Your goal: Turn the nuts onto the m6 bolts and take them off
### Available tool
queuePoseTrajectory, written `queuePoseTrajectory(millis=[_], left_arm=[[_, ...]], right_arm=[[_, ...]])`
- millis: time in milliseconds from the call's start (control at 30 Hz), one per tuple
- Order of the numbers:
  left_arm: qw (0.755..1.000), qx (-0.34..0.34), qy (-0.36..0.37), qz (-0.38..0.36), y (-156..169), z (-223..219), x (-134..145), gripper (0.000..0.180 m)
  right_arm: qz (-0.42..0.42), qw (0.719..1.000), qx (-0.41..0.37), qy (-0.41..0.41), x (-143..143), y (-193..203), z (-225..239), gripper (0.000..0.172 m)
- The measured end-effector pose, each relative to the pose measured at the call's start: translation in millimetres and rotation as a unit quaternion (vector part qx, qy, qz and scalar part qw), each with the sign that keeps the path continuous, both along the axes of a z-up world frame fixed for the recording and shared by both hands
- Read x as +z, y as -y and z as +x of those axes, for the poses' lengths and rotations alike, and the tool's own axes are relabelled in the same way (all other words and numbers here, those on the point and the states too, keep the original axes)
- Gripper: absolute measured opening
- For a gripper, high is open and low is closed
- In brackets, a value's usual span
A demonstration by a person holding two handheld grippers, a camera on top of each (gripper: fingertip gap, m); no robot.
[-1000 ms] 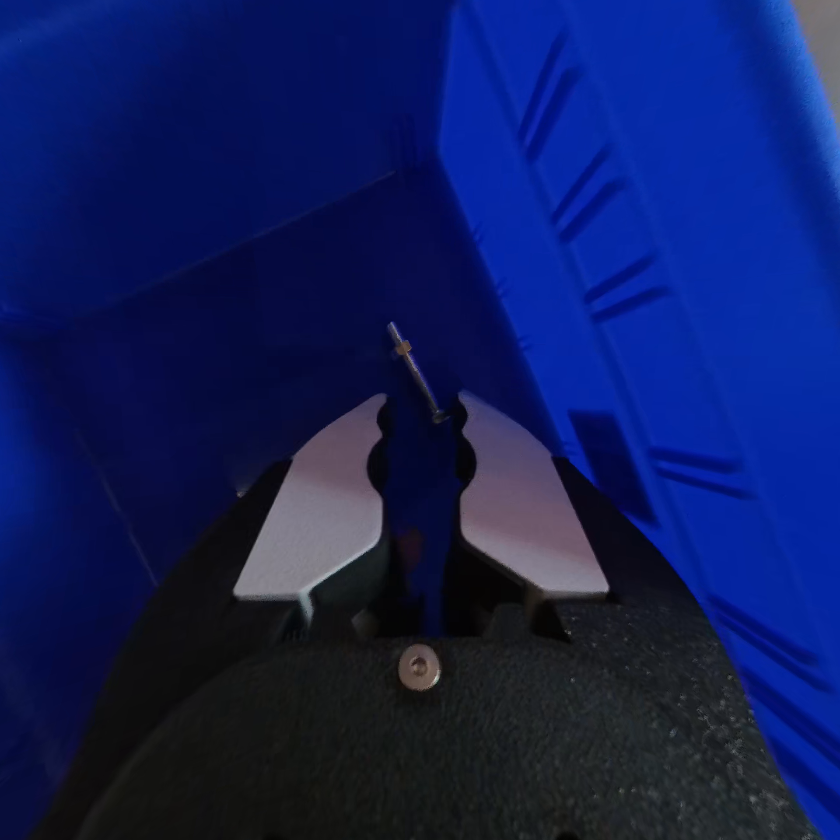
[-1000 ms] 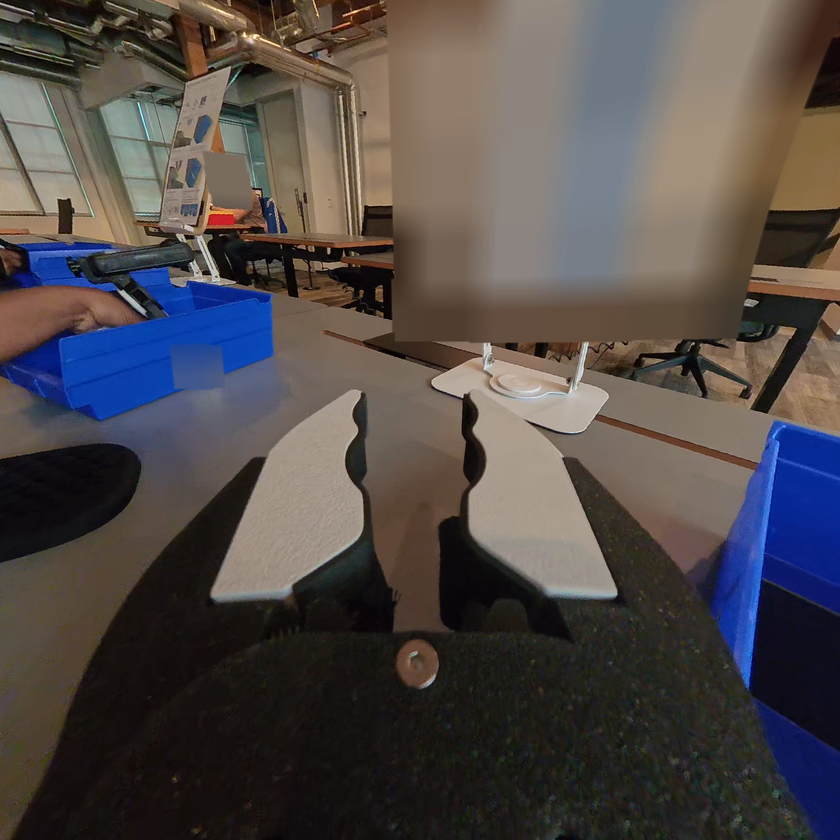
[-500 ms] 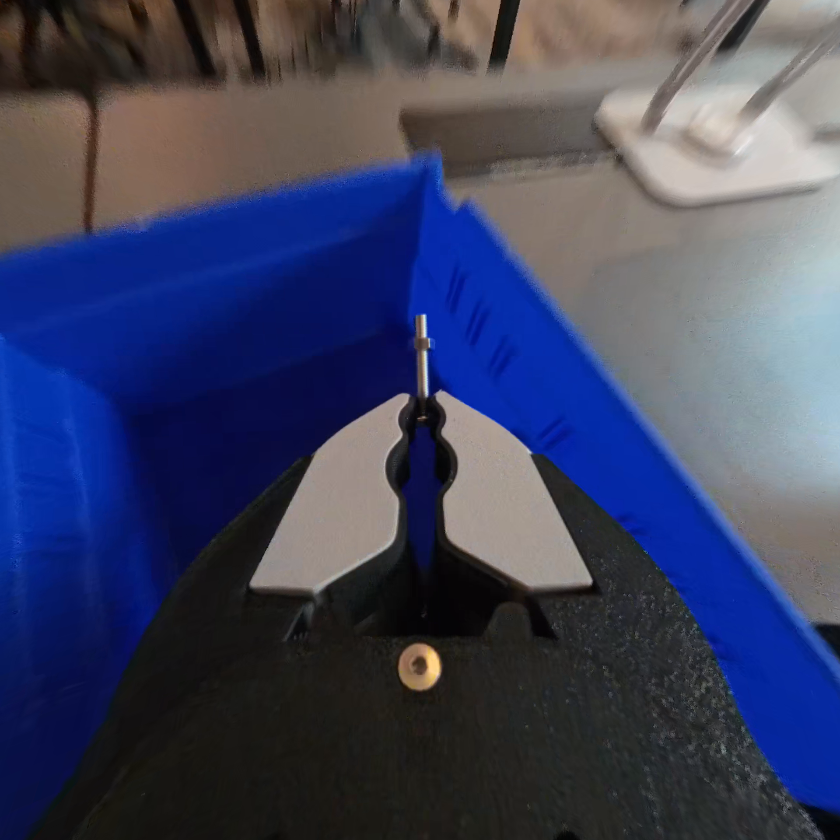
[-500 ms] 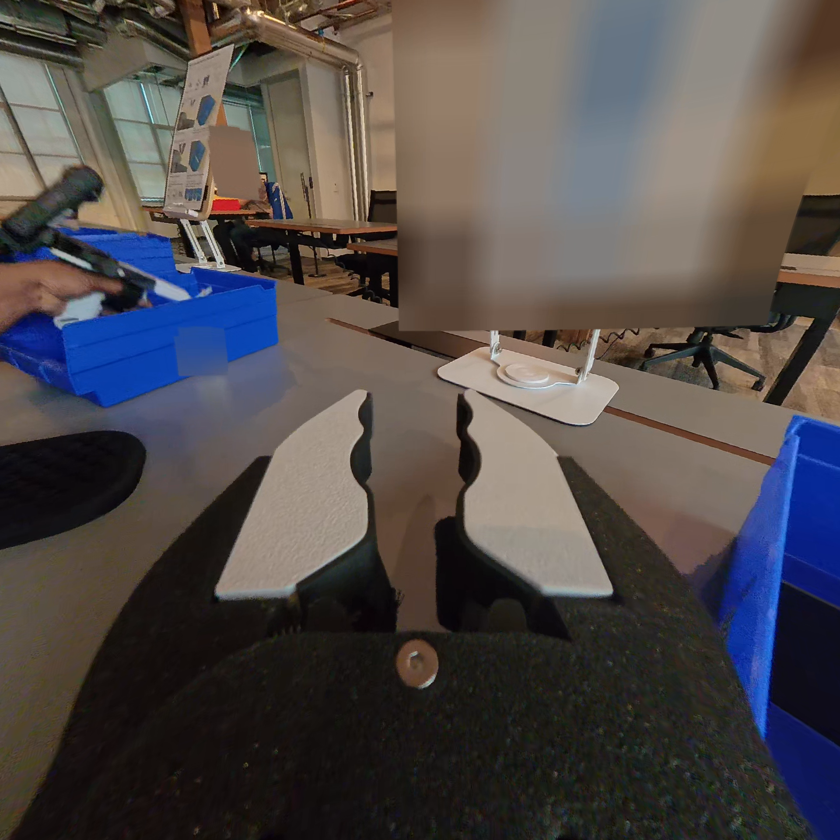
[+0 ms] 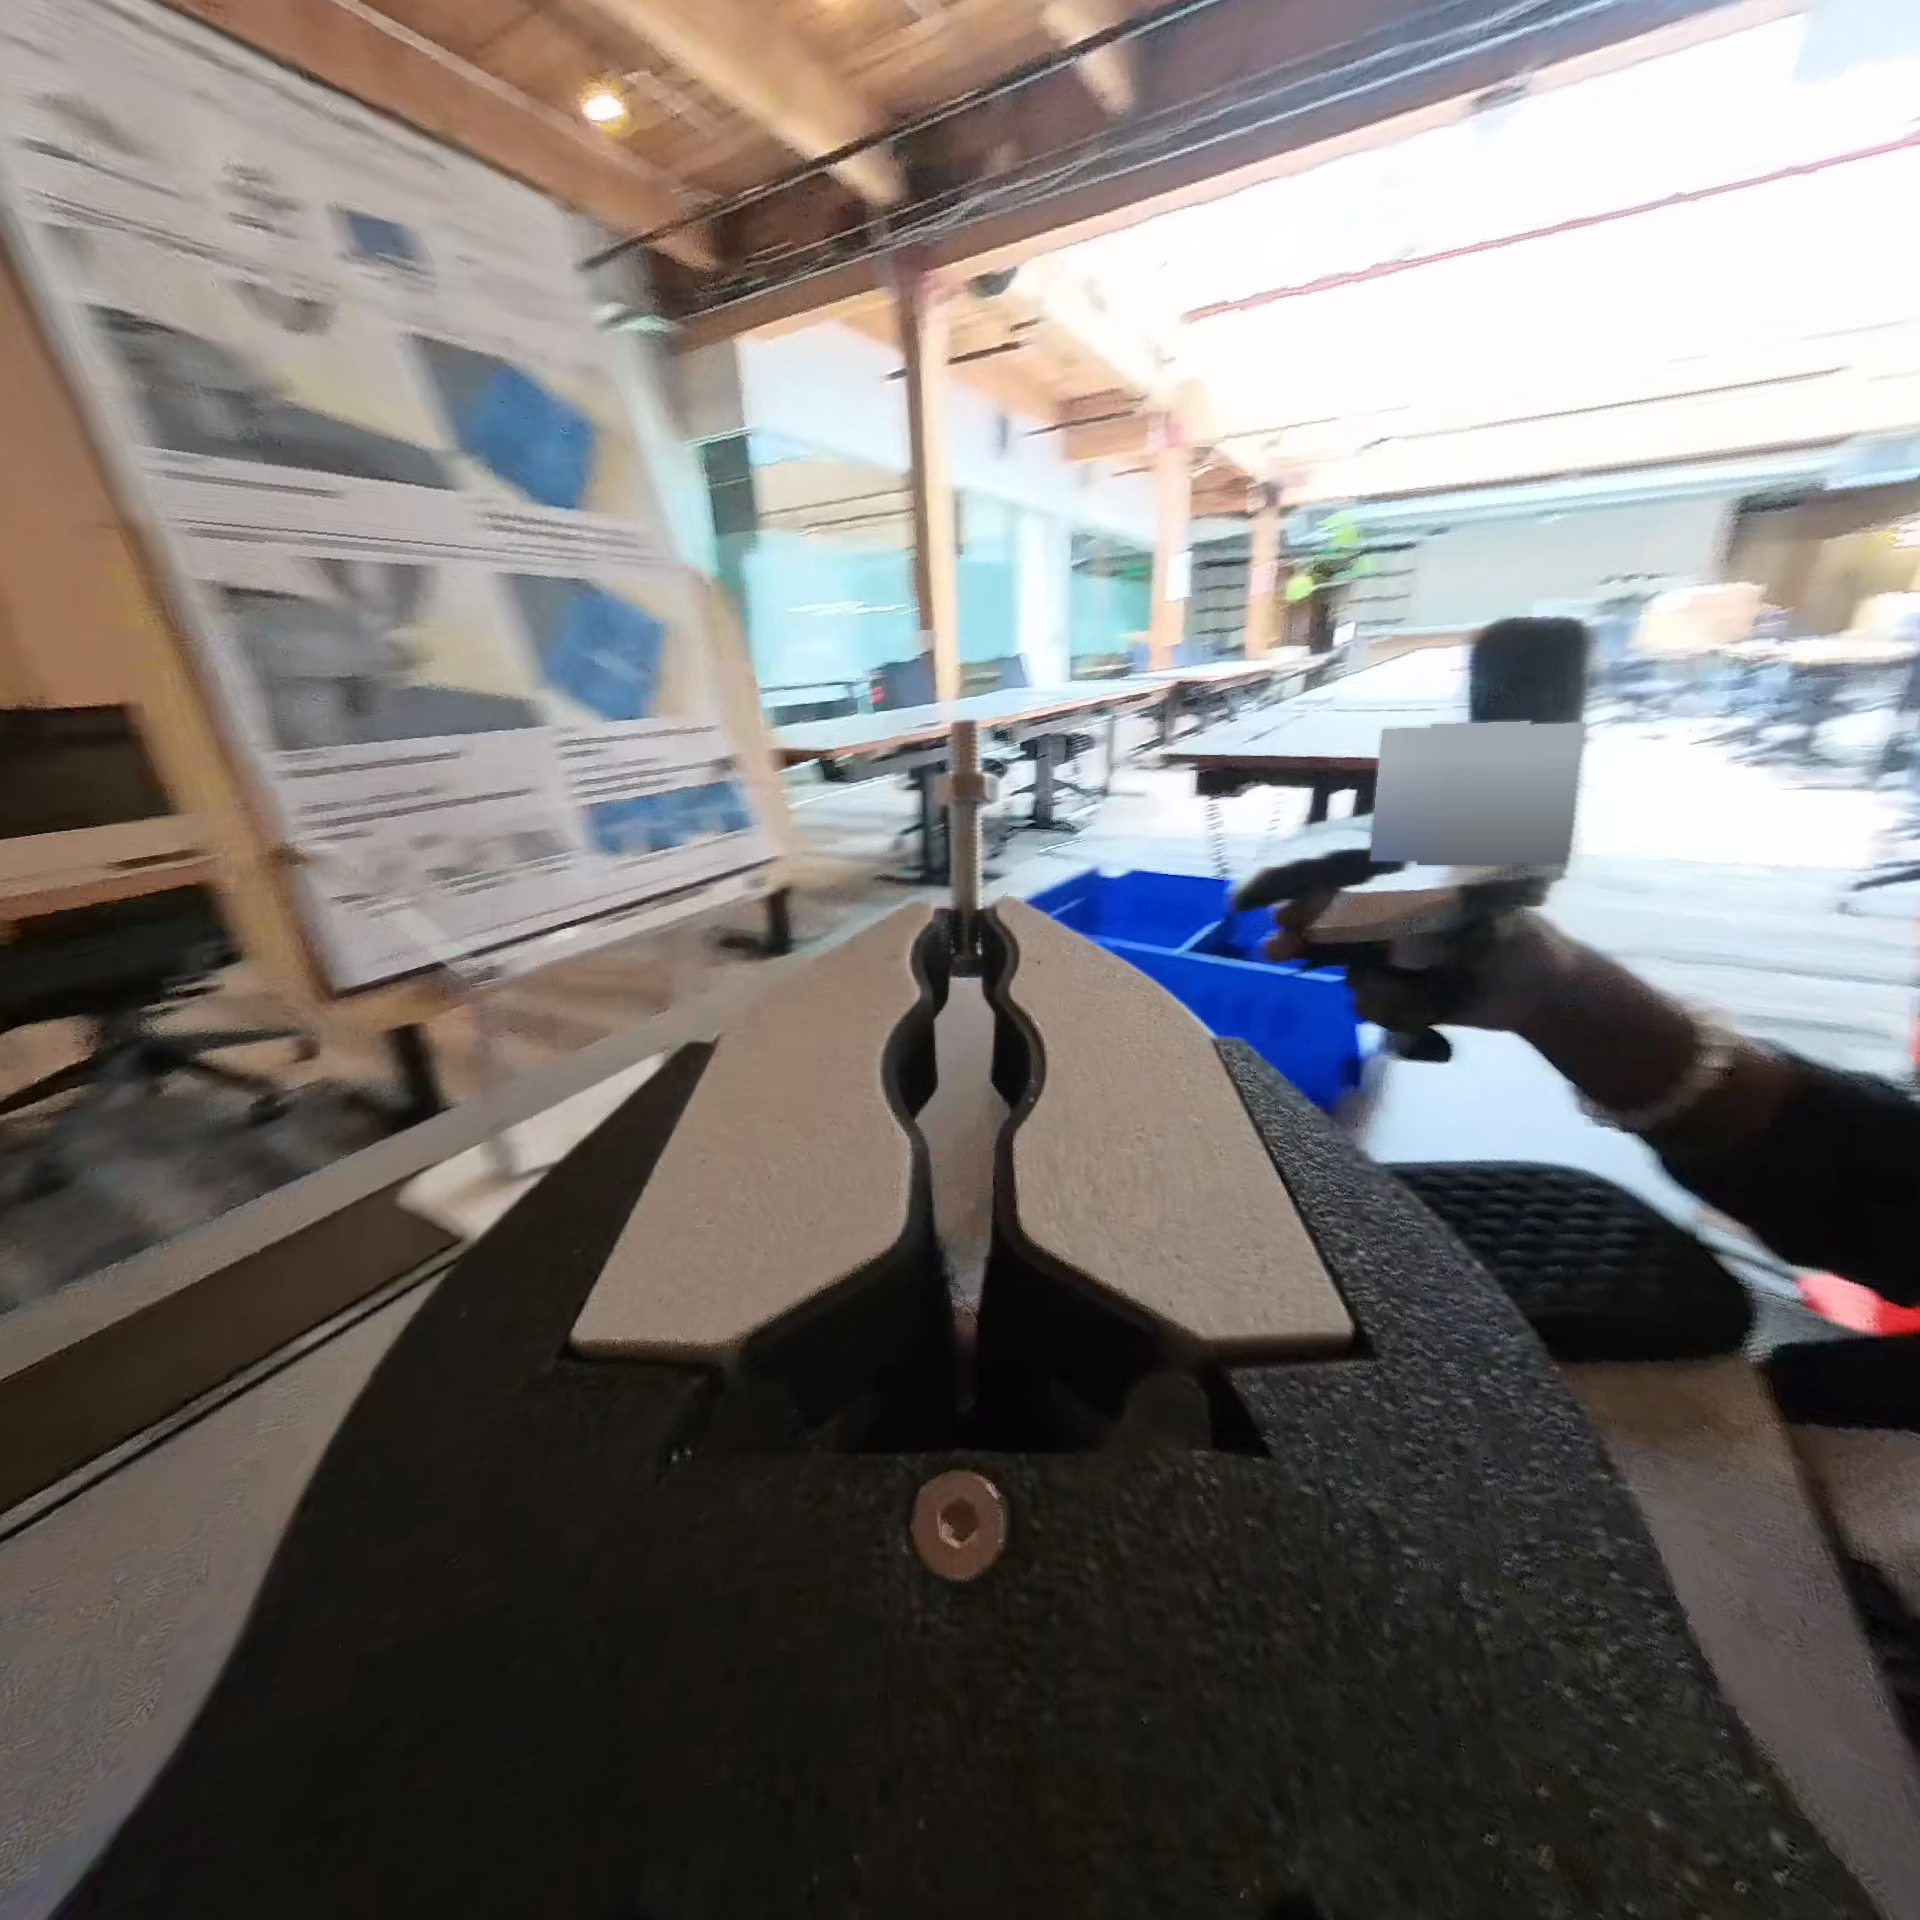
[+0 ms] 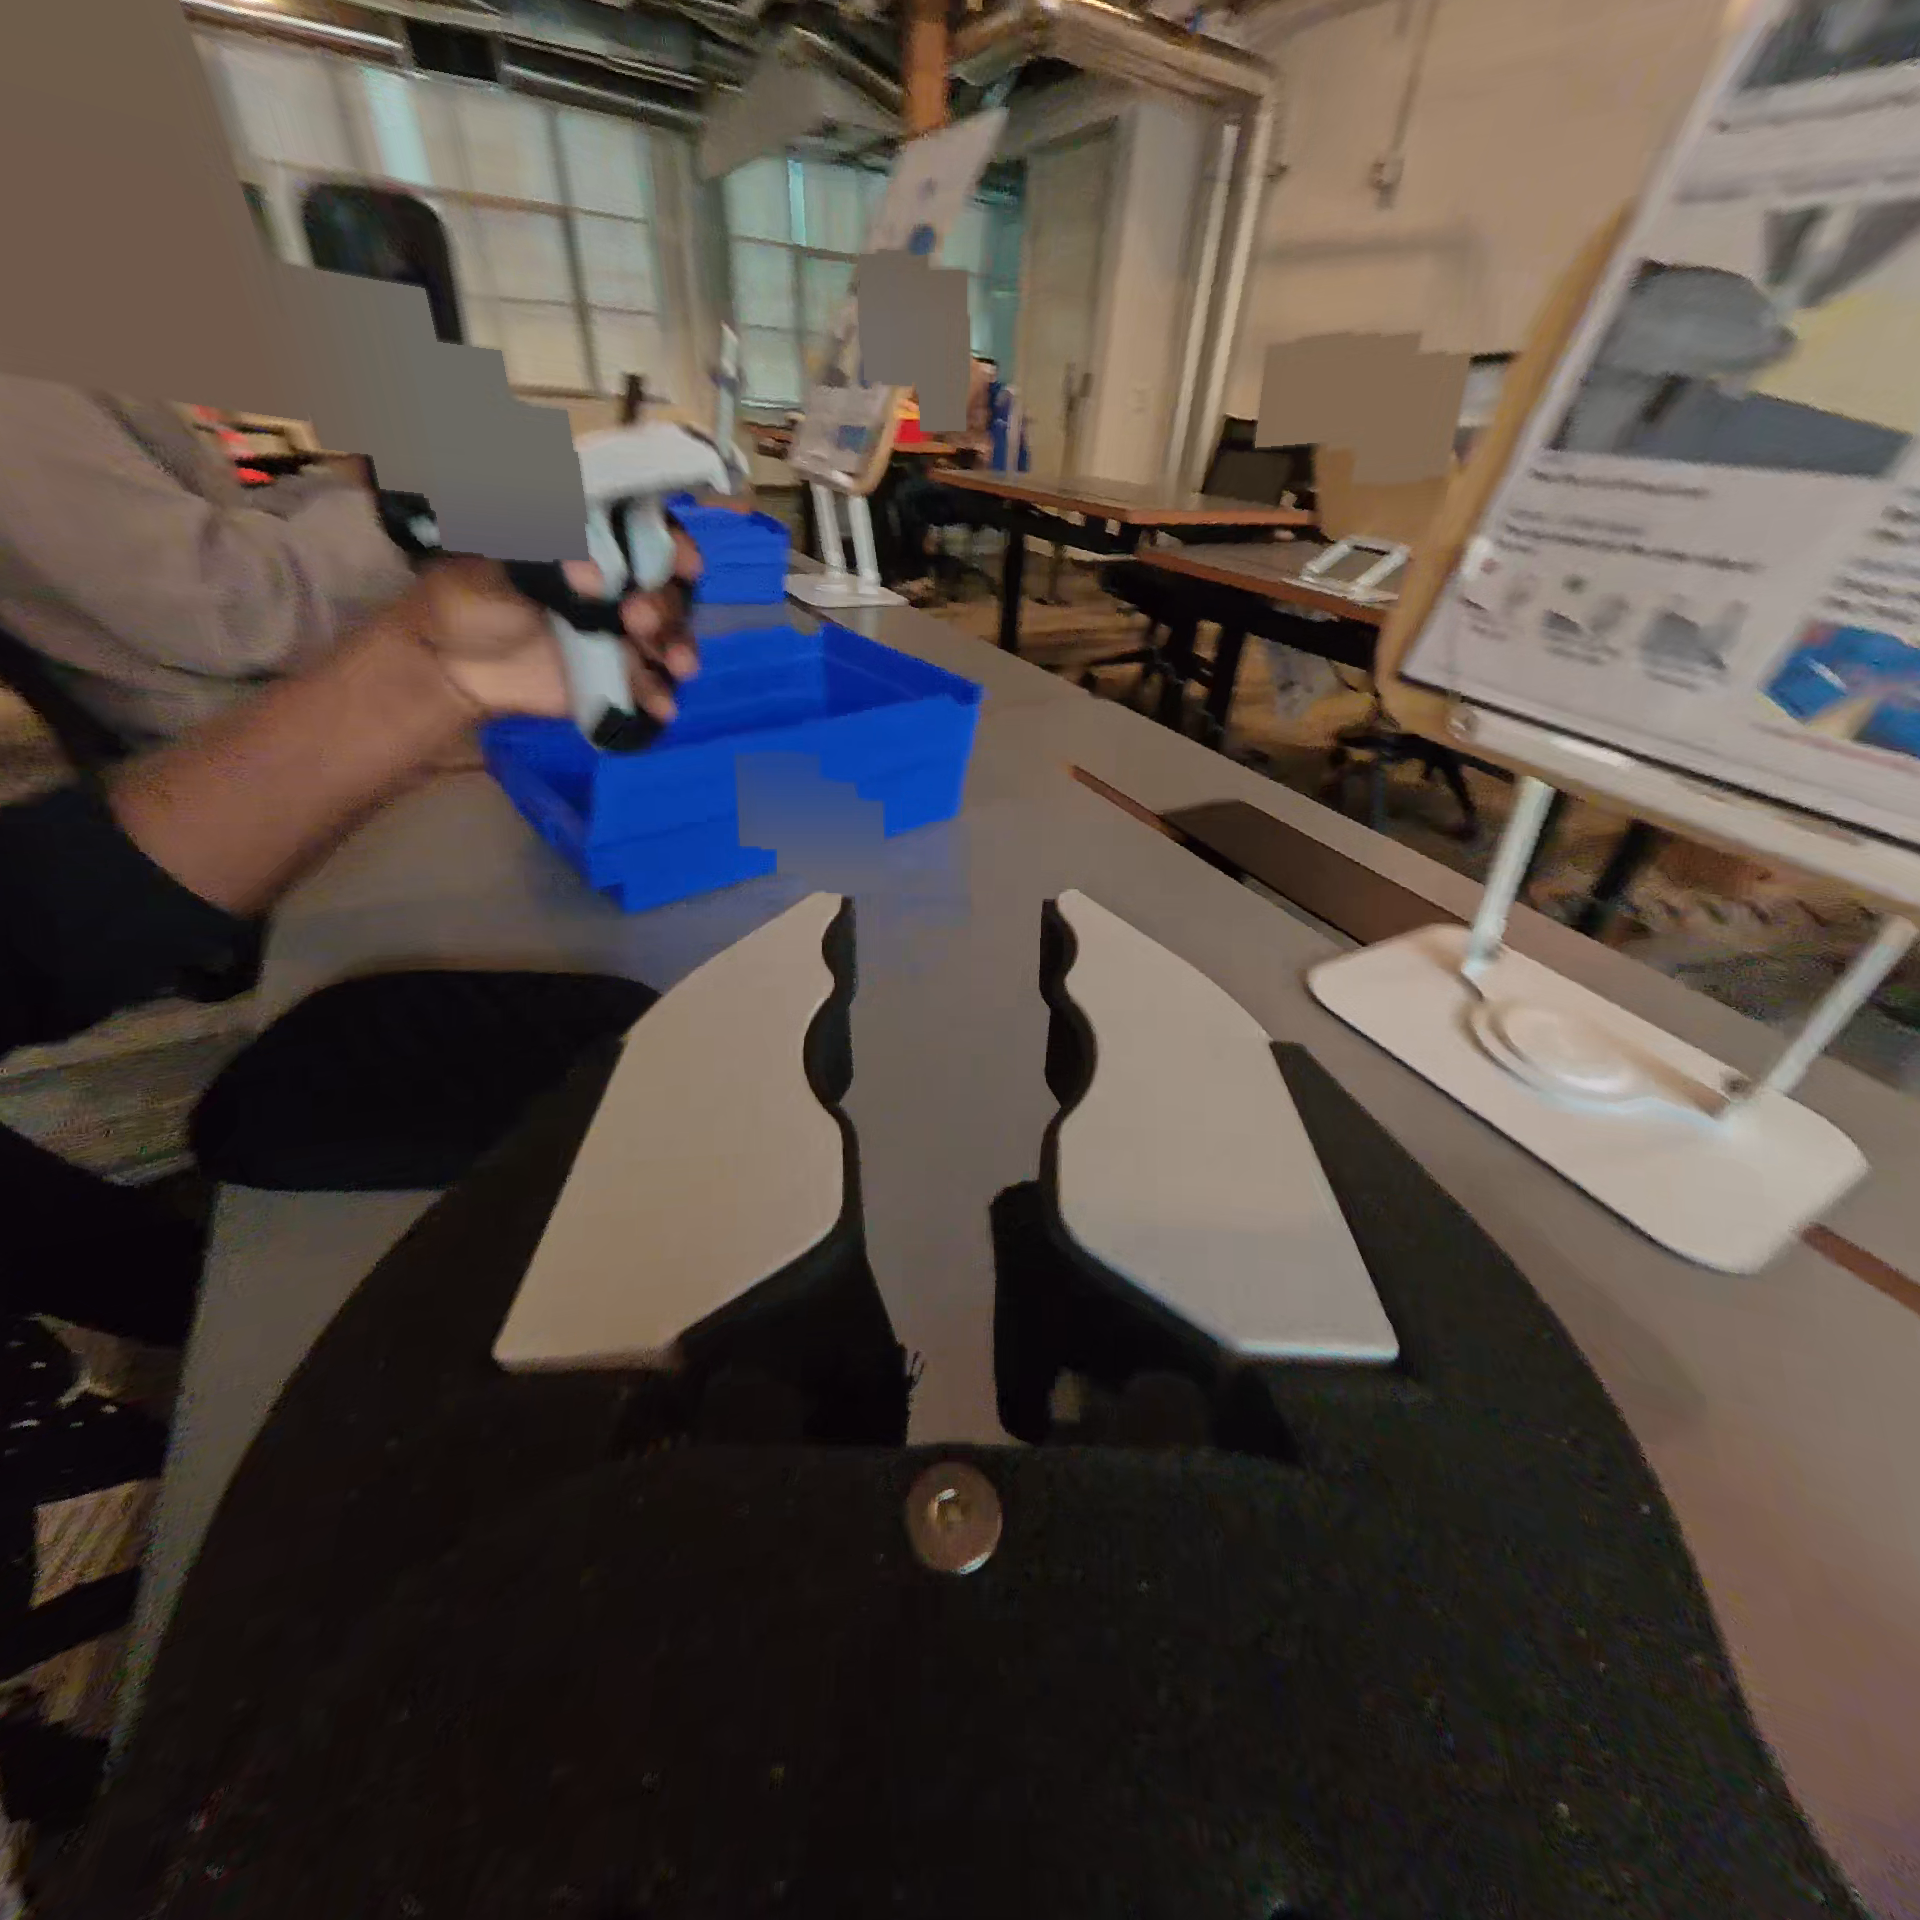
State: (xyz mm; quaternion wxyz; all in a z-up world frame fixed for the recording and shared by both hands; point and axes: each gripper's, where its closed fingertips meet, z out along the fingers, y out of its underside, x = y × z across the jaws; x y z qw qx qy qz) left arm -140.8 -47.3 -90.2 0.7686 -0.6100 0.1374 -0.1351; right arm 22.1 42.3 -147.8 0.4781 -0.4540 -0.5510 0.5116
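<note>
- The grey table (image 6: 1091, 790) runs across the middle of the right wrist view, from lower left toward the upper right.
- A poster board (image 5: 343, 540) on a stand fills the upper left of the left wrist view; in the right wrist view it sits at the right edge, on a white base (image 6: 1579, 1122).
- A blue bin (image 6: 748, 758) stands on the table left of centre in the right wrist view, well apart from the right gripper; another blue bin (image 5: 1195, 956) shows right of centre in the left wrist view.
- A black mat (image 6: 416, 1070) lies at the left of the right wrist view, just beside the right gripper's body.
- The left gripper (image 5: 966, 935), centre of its view, has its 2 fingertips pinched on the head end of a silver bolt (image 5: 964, 831), which stands upright out of the tips.
- The right gripper (image 6: 948, 935), centre of its view, has its fingers spread, with only bare table between them.
- 1 nut (image 5: 966, 790) sits on the bolt's thread, near its top end, in mid-frame of the left wrist view.
</note>
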Motion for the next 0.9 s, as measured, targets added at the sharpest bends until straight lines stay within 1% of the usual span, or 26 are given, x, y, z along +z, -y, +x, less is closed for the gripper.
queuePoseTrajectory(millis=[67,133,233,300,433,533,600,733,833,900], left_arm=[[0.998,-0.054,0.021,0.016,-11,37,-8,0.004],[0.994,-0.095,0.046,0.026,-21,65,-19,0.004],[0.990,-0.126,0.063,0.010,-39,90,-46,0.005],[0.987,-0.144,0.069,-0.003,-47,103,-62,0.004],[0.985,-0.158,0.058,-0.030,-55,117,-84,0.004],[0.985,-0.163,0.050,-0.034,-56,122,-90,0.005],[0.984,-0.166,0.047,-0.040,-56,124,-94,0.005],[0.984,-0.168,0.034,-0.055,-58,129,-104,0.005],[0.984,-0.163,0.028,-0.059,-60,129,-110,0.005],[0.986,-0.153,0.016,-0.061,-61,128,-115,0.013]], right_arm=[[-0.007,0.999,0.033,-0.015,11,13,-9,0.032],[-0.010,0.998,0.055,-0.030,16,21,-18,0.031],[-0.006,0.996,0.076,-0.040,15,30,-28,0.031],[-0.005,0.996,0.080,-0.036,7,33,-33,0.030],[-0.015,0.996,0.087,-0.014,-10,33,-38,0.025],[-0.025,0.996,0.091,0.001,-21,33,-43,0.019],[-0.021,0.995,0.096,0.010,-27,34,-46,0.019],[-0.018,0.994,0.100,0.026,-36,36,-49,0.009],[-0.006,0.995,0.093,0.037,-42,35,-49,0.009],[0.012,0.995,0.089,0.045,-46,35,-50,0.008]])
